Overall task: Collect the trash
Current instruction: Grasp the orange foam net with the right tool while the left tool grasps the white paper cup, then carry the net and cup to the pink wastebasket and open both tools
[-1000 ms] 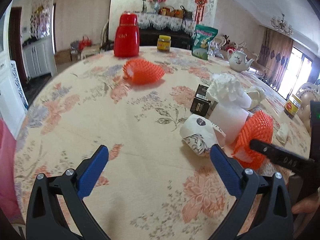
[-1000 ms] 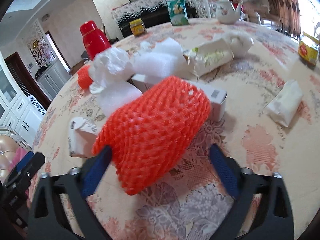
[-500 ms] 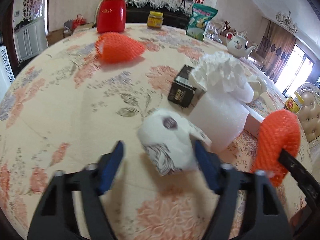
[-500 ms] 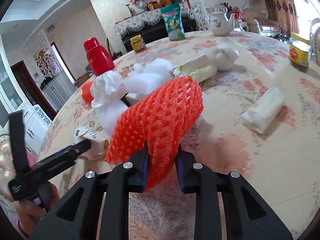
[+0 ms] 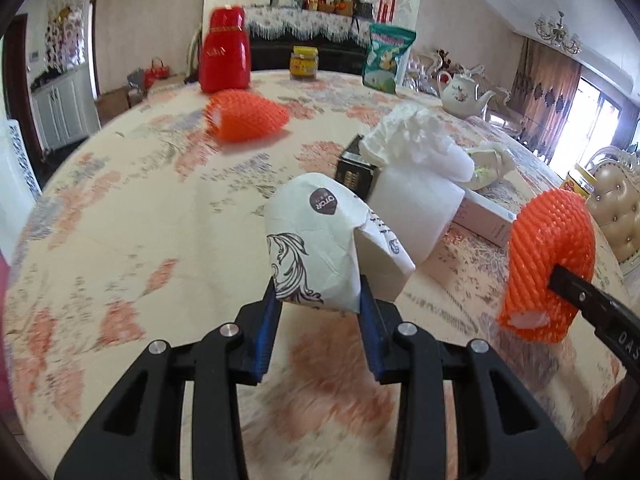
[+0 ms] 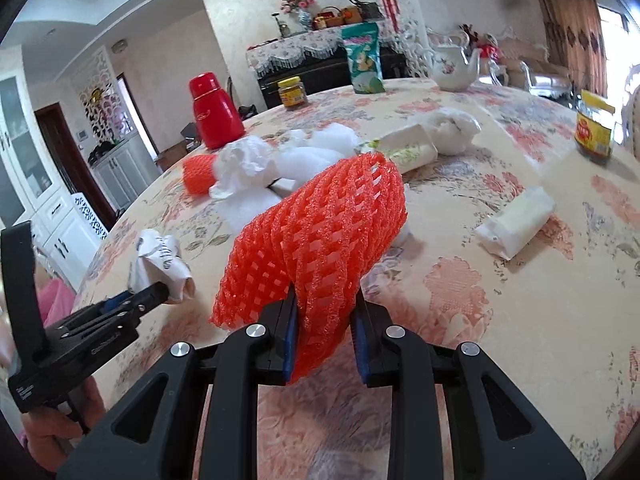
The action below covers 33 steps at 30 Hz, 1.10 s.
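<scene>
A crumpled white paper cup (image 5: 316,240) with black print sits between the blue pads of my left gripper (image 5: 318,300). The jaws are closing and both pads touch its sides. In the right wrist view that cup (image 6: 160,256) shows at the left gripper's (image 6: 156,292) tip, low over the floral table (image 5: 140,220). My right gripper (image 6: 324,320) is shut on an orange foam net sleeve (image 6: 320,240), squeezed thin between the pads and lifted off the cloth. The left wrist view shows the same sleeve (image 5: 548,264) hanging at the right.
A second orange net (image 5: 244,120) lies far left by a red thermos (image 5: 226,56). White foam wrap (image 5: 416,196), a black box (image 5: 354,168) and a flat white box (image 5: 484,212) crowd behind the cup. A white packet (image 6: 516,228) and a jar (image 6: 596,128) lie right.
My left gripper moved forward to the paper cup and closed its jaws around it. My right gripper shut on the orange net and lifted it off the table.
</scene>
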Available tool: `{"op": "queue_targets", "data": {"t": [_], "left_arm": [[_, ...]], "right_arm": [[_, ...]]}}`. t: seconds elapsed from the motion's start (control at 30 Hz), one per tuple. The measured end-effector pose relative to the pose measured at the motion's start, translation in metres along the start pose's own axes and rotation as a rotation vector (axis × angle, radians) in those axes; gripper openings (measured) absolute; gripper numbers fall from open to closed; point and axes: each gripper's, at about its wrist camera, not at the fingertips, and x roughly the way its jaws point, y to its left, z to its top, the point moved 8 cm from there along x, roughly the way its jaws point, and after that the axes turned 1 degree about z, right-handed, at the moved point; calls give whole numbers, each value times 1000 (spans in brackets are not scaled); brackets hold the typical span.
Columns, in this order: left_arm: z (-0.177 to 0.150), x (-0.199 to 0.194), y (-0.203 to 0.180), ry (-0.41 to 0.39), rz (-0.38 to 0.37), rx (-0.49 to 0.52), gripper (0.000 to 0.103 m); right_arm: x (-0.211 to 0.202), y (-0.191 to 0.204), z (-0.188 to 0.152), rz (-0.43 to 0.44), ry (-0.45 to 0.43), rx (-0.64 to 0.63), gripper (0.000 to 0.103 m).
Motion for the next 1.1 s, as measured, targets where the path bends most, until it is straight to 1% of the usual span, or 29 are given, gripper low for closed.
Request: {"op": "queue_targets", "data": {"t": [0.2, 0.37, 0.53, 0.63, 0.73, 0.8, 0.97, 1.0, 1.03, 1.1], "left_arm": [[-8, -44, 29, -90, 59, 10, 36], [-14, -77, 56, -151, 98, 0, 36], [-21, -108, 96, -200, 151, -31, 36], [-26, -125, 122, -225, 199, -50, 36], [-33, -149, 156, -258, 259, -83, 36], [-39, -167, 186, -276, 319, -111, 36], [-55, -197, 257, -270, 425, -189, 36], [-58, -203, 276, -267, 457, -203, 36], [-60, -208, 288, -267, 474, -211, 36], [-66, -217, 317, -262, 519, -232, 36]], "right_arm": [[-14, 31, -7, 26, -10, -64, 25], [-18, 69, -14, 63, -9, -130, 25], [-17, 115, -23, 120, 1, -214, 25], [-13, 152, -28, 167, 7, -278, 25], [-7, 192, -32, 225, 20, -339, 25], [-3, 221, -35, 271, 30, -384, 25], [12, 302, -46, 403, 72, -494, 25], [15, 318, -49, 427, 81, -516, 25], [19, 339, -53, 461, 90, -544, 25], [21, 372, -59, 499, 87, -597, 25]]}}
